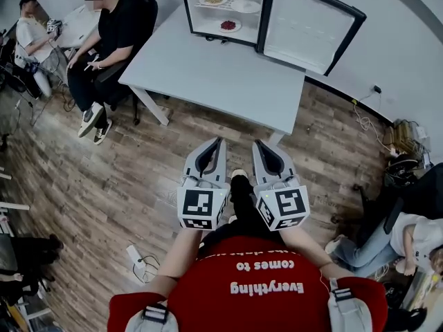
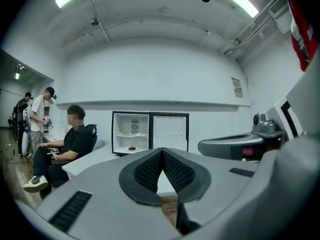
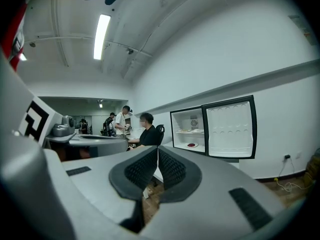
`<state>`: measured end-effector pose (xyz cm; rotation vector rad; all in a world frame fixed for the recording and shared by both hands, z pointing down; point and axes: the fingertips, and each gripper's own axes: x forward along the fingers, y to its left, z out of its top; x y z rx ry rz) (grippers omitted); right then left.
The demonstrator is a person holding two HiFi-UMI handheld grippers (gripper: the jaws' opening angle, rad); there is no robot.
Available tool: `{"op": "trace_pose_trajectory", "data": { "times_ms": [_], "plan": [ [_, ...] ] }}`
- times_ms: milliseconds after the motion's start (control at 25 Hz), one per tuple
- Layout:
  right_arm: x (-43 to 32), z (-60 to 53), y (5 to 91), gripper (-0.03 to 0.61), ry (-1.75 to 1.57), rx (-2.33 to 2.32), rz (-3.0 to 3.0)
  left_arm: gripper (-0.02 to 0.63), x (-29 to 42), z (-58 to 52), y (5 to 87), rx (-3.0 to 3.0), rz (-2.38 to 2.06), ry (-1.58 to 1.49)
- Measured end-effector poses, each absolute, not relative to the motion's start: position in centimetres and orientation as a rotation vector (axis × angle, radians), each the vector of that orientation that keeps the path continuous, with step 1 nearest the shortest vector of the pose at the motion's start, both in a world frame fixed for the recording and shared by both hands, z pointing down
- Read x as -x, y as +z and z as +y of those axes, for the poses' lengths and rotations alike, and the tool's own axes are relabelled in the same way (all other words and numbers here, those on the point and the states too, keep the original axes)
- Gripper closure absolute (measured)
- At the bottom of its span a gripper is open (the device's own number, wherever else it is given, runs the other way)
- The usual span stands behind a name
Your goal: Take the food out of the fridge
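Note:
A small black-framed fridge [image 1: 225, 9] stands at the far end of a pale grey table [image 1: 208, 75], its door [image 1: 308, 30] swung open to the right. Inside, a plate of red food [image 1: 228, 25] sits on the bottom and two plates [image 1: 213, 0] rest on the shelf above. My left gripper [image 1: 217, 142] and right gripper [image 1: 257, 144] are side by side over the wooden floor, short of the table's near edge. Both are shut and hold nothing. The left gripper view [image 2: 162, 151] and the right gripper view [image 3: 157, 149] both look toward the fridge [image 2: 131, 132] [image 3: 189, 129] from a distance.
A person in black [image 1: 111, 26] sits on an office chair at the table's left side, and another person [image 1: 31, 30] is farther left. A third person [image 1: 408, 237] sits low at the right. A power strip and cable [image 1: 136, 260] lie on the floor beside me.

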<state>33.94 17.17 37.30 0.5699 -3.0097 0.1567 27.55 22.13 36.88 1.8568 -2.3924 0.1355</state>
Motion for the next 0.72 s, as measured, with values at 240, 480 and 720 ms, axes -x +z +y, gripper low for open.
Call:
{"op": "trace_pose_trajectory", "data": {
  "times_ms": [240, 480, 720],
  "plan": [
    [-28.5, 13.1, 38.6, 0.566, 0.153, -0.527, -2.99, 0.615, -22.1, 17.7, 37.1, -1.859, -2.396, 0.118],
    [-21.2, 8.1, 39.4, 0.566, 0.205, -0.481, -2.984, 0.615, -15.5, 12.6, 37.0, -1.881, -2.382, 0.18],
    [-14.9, 3.4, 38.9, 0.566, 0.242, -0.41, -3.012, 0.615, -9.6, 6.7, 36.7, -1.905, -2.352, 0.226]
  ]
}}
